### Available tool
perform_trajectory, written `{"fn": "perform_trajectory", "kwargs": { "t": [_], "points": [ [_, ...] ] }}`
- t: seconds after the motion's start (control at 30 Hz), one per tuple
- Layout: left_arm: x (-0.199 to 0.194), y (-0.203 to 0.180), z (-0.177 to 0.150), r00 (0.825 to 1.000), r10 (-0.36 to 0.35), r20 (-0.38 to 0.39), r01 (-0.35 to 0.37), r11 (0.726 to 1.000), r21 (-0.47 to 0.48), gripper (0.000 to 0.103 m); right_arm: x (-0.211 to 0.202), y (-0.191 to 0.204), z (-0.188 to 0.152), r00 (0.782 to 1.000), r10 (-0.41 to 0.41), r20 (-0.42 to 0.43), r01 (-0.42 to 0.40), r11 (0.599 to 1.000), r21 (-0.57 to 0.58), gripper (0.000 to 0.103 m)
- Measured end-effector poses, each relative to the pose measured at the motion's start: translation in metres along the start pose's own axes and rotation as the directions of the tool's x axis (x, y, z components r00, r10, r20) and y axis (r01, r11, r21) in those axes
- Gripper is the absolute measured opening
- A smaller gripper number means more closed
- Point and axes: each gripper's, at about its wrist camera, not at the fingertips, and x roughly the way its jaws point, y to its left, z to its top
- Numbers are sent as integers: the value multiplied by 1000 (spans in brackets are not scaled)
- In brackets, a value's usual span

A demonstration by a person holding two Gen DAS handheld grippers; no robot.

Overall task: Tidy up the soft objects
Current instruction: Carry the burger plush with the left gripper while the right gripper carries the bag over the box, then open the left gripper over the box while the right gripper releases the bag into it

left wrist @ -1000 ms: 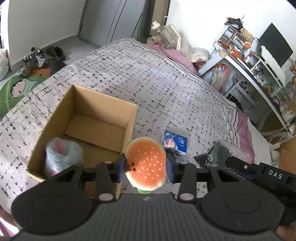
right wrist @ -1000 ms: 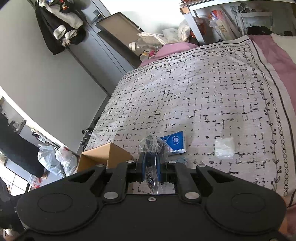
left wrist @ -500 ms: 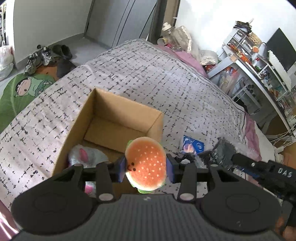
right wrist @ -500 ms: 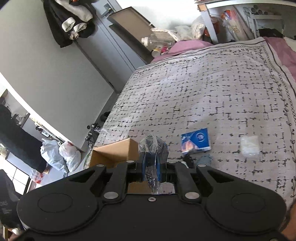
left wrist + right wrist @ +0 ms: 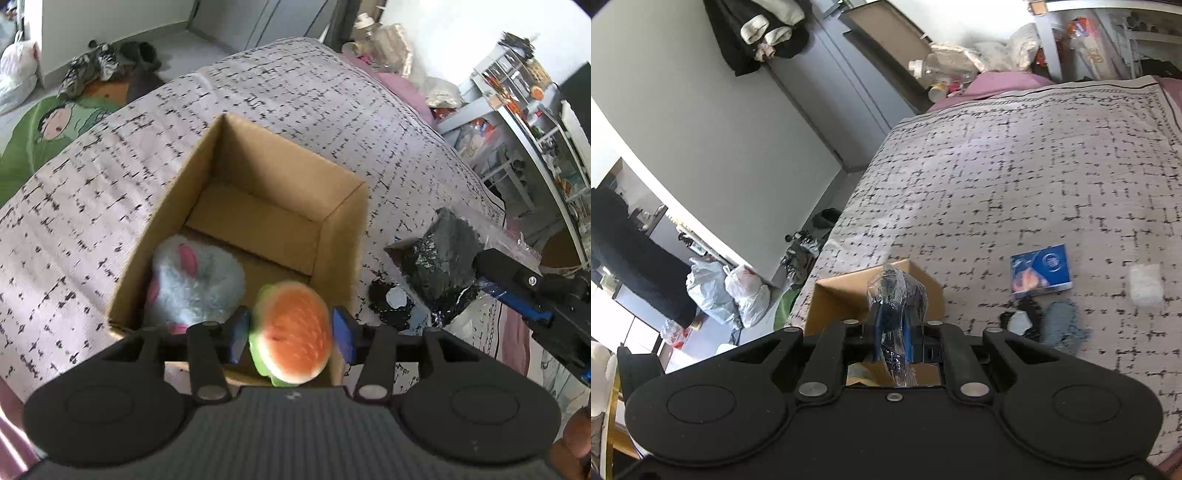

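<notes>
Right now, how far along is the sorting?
Done: grey plush in the cardboard box. In hand: burger plush between the jaws of the left claw, just been opening, over the box; right claw shut on a plastic-wrapped dark bundle. Left: blue packet, grey cloth and white packet on the bed.

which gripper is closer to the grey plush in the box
Left. The left gripper hangs over the cardboard box, right beside the grey plush. The right gripper sits outside the box's right wall.
</notes>
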Motion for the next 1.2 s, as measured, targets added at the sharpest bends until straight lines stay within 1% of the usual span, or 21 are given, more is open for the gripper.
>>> {"fn": "perform_trajectory", "kwargs": {
  "t": [0.07,0.4,0.57,0.63,0.7,0.8,0.83,0.87,0.9,0.93,1.0,1.07,1.13,1.2],
  "points": [
    [-3,5,1,1000,1,1,-1,1000,-20,50,3,5,-2,1000,6,-6,-6,1000,-4,12],
    [-23,22,7,999,6,37,-5,999,-47,50,19,25,-13,999,15,-45,-16,1000,-25,12],
    [-29,26,8,999,11,42,-9,999,-48,51,28,26,-18,995,32,-93,-30,999,21,18],
    [-32,26,8,999,14,45,-12,999,-47,53,26,28,-20,995,25,-101,-23,1000,13,29],
    [-34,26,8,998,17,55,-15,999,-45,58,21,27,-21,995,25,-95,-24,1000,11,31],
    [-37,23,7,998,21,61,-19,999,-39,60,11,23,-20,995,24,-94,-23,1000,14,31],
    [-38,22,7,998,22,61,-20,999,-39,60,8,21,-19,996,19,-91,-18,1000,13,34],
    [-38,21,7,998,23,62,-21,999,-37,62,4,18,-19,996,12,-87,-11,1000,13,37],
    [-39,19,6,998,25,65,-23,999,-33,65,-1,15,-18,997,4,-80,-3,1000,13,48],
    [-40,18,6,997,28,69,-26,999,-29,66,-5,12,-17,998,-5,-68,5,1000,12,54],
    [-42,14,5,996,34,78,-32,999,-24,69,-15,6,-16,999,-20,-47,20,1000,-1,54],
    [-44,10,4,996,38,83,-37,999,-21,69,-23,-2,-14,999,-31,-41,31,1000,-3,57],
    [-44,5,3,996,39,83,-37,999,-15,69,-30,-11,-12,999,-46,-29,46,999,-1,65],
    [-45,0,2,996,37,81,-36,999,-7,70,-37,-19,-11,998,-67,-14,67,998,-2,70]
  ]
}}
